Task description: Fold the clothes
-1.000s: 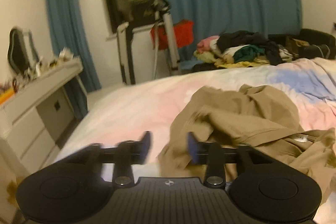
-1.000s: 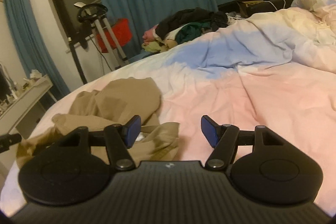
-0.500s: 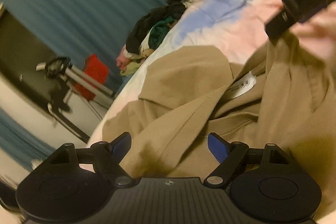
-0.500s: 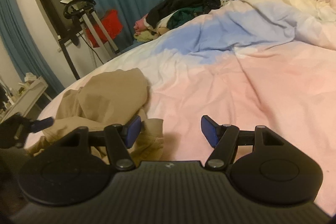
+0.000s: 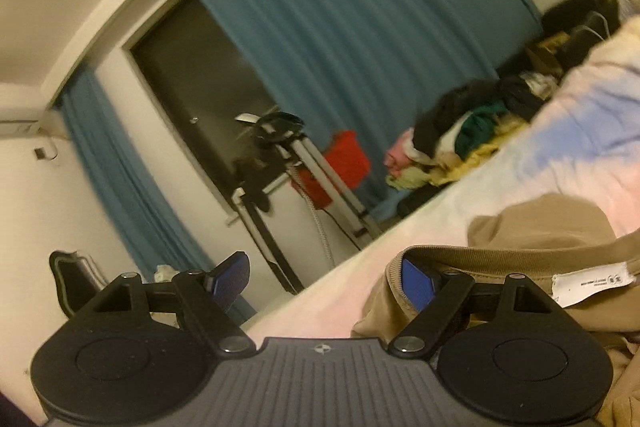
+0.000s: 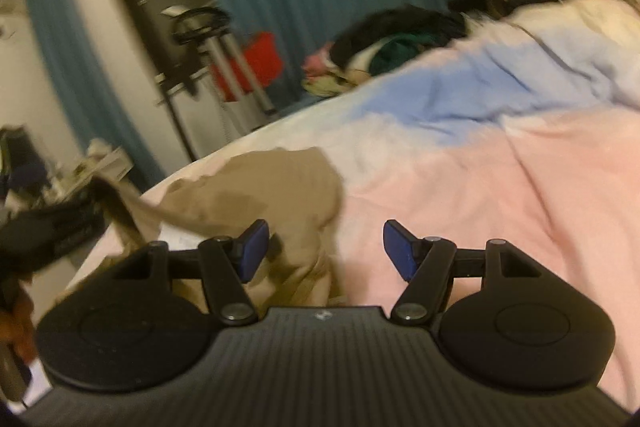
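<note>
Left wrist view sits low and tilted at the bed's edge, right up against the tan shirt (image 5: pixel 536 227), facing the teal curtains (image 5: pixel 360 39), while the right wrist view looks from farther back across the bed (image 6: pixel 500 167), sharing both.

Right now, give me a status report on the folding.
Left gripper open, one finger tucked inside tan shirt collar. Right gripper open, empty, beside the shirt. Shirt crumpled, unfolded on duvet. Nothing blocking.

White tag (image 5: pixel 592 283) on tan garment (image 5: pixel 540 227) has tiny print, too small to read.
</note>
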Available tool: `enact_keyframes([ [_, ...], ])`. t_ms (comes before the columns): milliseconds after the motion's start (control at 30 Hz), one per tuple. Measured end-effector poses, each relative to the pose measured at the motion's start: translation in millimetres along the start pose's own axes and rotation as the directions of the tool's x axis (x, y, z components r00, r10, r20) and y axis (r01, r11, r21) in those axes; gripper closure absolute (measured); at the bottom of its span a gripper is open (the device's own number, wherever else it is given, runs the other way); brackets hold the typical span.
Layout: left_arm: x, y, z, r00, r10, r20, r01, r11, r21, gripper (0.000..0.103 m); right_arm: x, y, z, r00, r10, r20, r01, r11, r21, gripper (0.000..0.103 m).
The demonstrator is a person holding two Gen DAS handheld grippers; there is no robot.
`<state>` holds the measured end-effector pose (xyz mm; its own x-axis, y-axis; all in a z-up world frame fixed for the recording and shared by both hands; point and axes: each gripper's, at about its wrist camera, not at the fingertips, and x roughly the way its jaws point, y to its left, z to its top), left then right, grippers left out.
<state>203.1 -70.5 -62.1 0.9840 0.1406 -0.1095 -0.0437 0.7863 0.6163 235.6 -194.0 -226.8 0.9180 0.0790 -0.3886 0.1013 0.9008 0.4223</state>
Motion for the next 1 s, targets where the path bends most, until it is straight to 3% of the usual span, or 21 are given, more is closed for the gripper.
enact_keyframes([
  [67,-4.3,6.6,-0.4,1.0,0.005,-0.005,-0.005,1.0,-0.014,0.02,-1.2,9.7,-3.2,1.0,0.004,-0.013,-0.005,0.999,-0.044,0.036],
  [200,-19.9,25.5,0.8,1.0,0.031,-0.002,-0.031,0.996,-0.078,0.02,-7.2,10.5,-2.4,0.999,0.035,-0.03,-0.035,0.999,-0.017,0.036],
  [433,-75.0,71.1,6.7,0.995,0.059,0.075,-0.042,0.978,-0.206,0.02,-24.9,24.2,15.3,0.99,0.139,-0.03,-0.139,0.99,0.005,0.036],
  [667,-109.3,86.9,0.2,0.993,0.054,0.103,-0.027,0.97,-0.244,0.02,-37.7,52.4,24.1,0.972,0.23,-0.05,-0.232,0.972,-0.031,0.036],
  [767,-117.1,91.1,-0.9,0.993,0.045,0.112,-0.014,0.963,-0.268,0.02,-40.5,63.9,22.7,0.983,0.166,-0.076,-0.173,0.981,-0.09,0.036],
  [1000,-131.9,98.7,-3.3,0.992,0.032,0.126,0.01,0.948,-0.317,0.02,-46.6,45.0,4.8,0.987,0.006,-0.158,-0.015,0.998,-0.056,0.037],
])
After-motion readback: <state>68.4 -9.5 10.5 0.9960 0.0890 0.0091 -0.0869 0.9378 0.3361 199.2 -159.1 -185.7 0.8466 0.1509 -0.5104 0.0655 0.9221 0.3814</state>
